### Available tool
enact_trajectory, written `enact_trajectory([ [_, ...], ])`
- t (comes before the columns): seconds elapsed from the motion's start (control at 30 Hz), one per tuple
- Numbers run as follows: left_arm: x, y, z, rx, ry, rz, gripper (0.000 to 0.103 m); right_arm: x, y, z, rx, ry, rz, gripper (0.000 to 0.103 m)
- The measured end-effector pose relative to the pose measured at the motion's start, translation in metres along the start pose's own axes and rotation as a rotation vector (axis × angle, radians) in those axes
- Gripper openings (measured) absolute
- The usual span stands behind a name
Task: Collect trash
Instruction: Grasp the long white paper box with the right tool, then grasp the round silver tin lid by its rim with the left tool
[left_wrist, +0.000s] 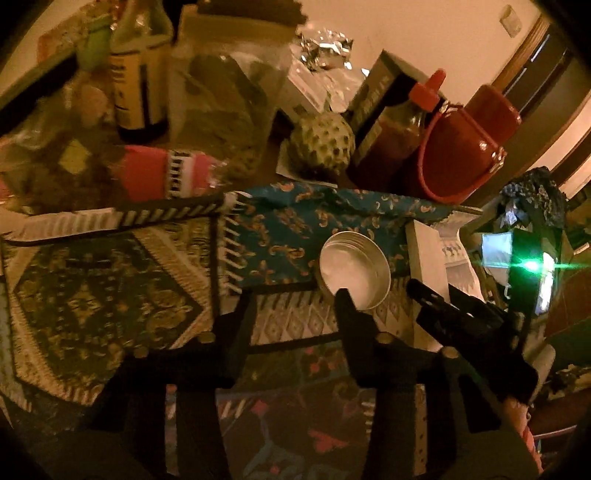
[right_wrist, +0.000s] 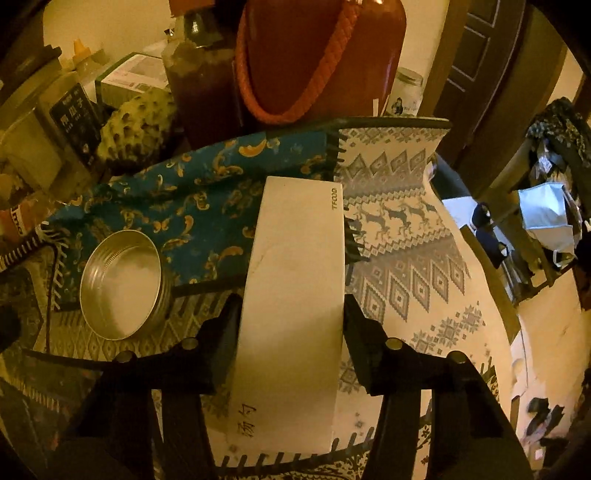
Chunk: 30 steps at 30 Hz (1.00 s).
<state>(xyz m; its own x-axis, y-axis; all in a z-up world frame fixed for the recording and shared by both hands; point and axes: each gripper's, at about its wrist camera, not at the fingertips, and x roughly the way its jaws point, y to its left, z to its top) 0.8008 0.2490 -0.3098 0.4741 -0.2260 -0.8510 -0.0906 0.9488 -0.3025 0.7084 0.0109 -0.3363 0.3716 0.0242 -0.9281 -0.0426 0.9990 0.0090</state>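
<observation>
White box: the long white carton (right_wrist: 295, 295) lies flat on the patterned cloths covering the bench (right_wrist: 424, 295), its far end over the blue cloth (right_wrist: 192, 206); in the left view it shows only as a pale edge (left_wrist: 424, 254).
Handling: probably light, thin-walled card, stiff along its length but easy to dent; smooth faces may slip. Best taken across the two long sides near the middle, without squeezing hard.
Right gripper (right_wrist: 291, 314): jaws straddle the box, one at each long side, apparently bearing on it. Whether the pads truly press is hard to tell at this angle.
Round tin (left_wrist: 354, 271): a shallow, threaded metal tin, open side up, beside the box. Rigid, light and slick; take it by the rim wall.
Left gripper (left_wrist: 295, 306): jaws apart and empty, the right-hand one at the tin's near rim, the other over bare cloth.
Beyond: a red flask (left_wrist: 469, 147), a sauce bottle (left_wrist: 402, 136), a knobbly green fruit (left_wrist: 321, 146) and crumpled foil (left_wrist: 325, 48) crowd the back.
</observation>
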Motion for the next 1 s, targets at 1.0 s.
enact_trajectory([
  [1.0, 0.032, -0.06, 0.009, 0.009, -0.007, 0.141, 0.001, -0.131, -0.071, -0.047, 0.059, -0.17, 0.094, 0.048],
])
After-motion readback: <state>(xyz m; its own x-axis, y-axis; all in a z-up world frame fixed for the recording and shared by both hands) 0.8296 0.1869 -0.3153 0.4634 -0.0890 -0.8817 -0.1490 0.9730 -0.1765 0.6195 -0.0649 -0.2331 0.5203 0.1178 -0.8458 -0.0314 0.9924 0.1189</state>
